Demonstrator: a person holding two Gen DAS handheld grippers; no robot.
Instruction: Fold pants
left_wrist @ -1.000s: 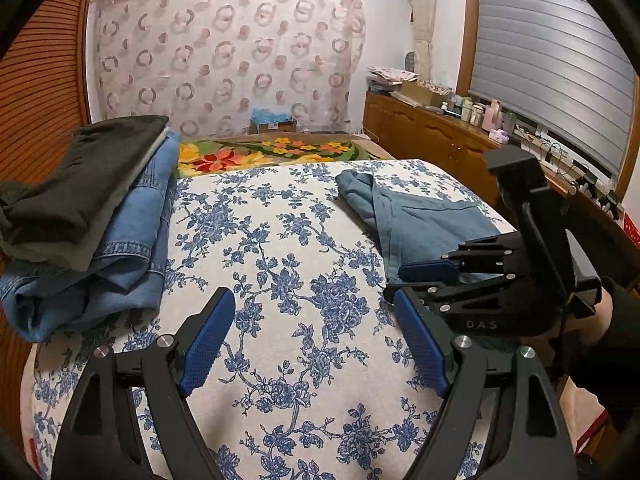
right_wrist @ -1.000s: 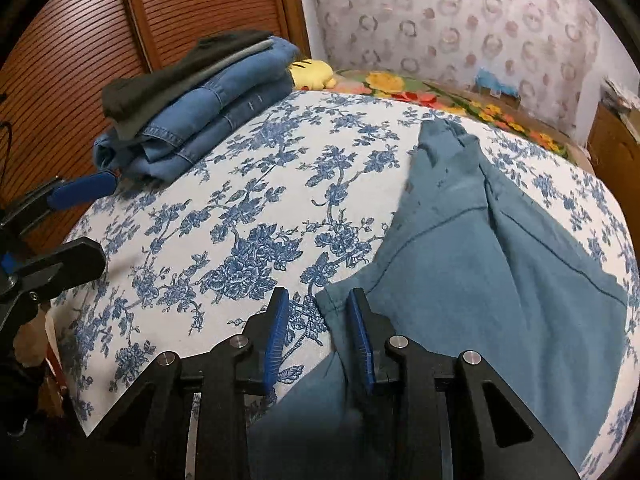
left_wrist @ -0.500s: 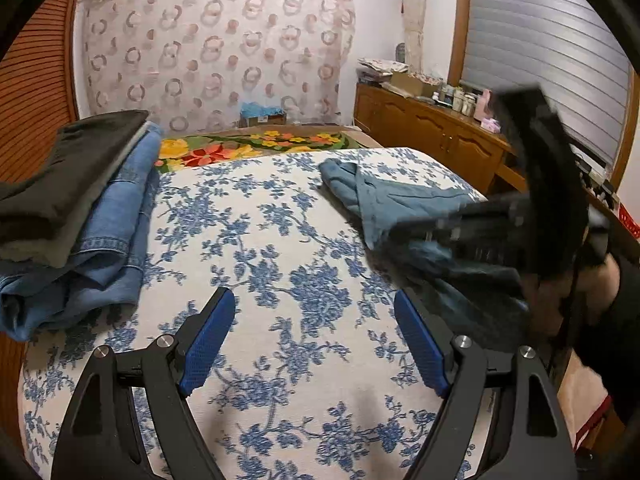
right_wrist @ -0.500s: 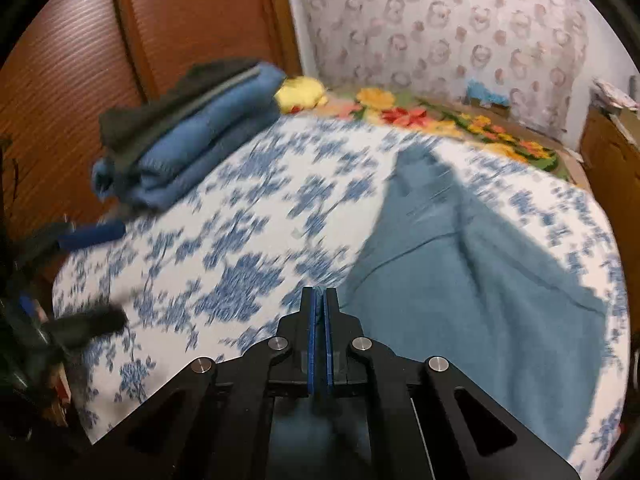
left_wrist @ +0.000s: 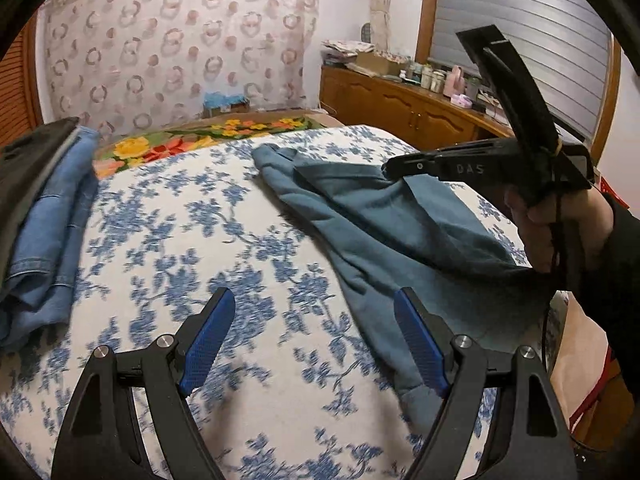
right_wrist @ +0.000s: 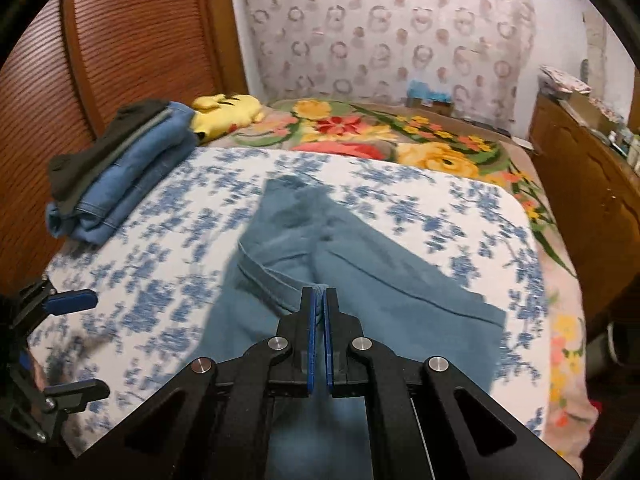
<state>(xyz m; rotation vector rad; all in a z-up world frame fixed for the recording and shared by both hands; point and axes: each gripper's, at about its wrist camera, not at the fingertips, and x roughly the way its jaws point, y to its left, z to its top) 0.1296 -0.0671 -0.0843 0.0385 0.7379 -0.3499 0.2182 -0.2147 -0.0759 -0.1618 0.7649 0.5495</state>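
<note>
The teal cotton pants (right_wrist: 360, 280) lie spread over the right side of the bed (right_wrist: 168, 264), which is covered in a white blue-flowered sheet; one leg end reaches toward its far edge and cloth trails to the near right corner. Your right gripper (right_wrist: 319, 300) has just closed its blue-padded fingers tight on a raised fold of the pants and holds it above the sheet. Your left gripper (left_wrist: 316, 336) hangs over the near edge, fingers spread wide with nothing between them, the right pad just beside the cloth. A stack of folded blue denim and dark garments (right_wrist: 116, 176) sits along the left edge.
</note>
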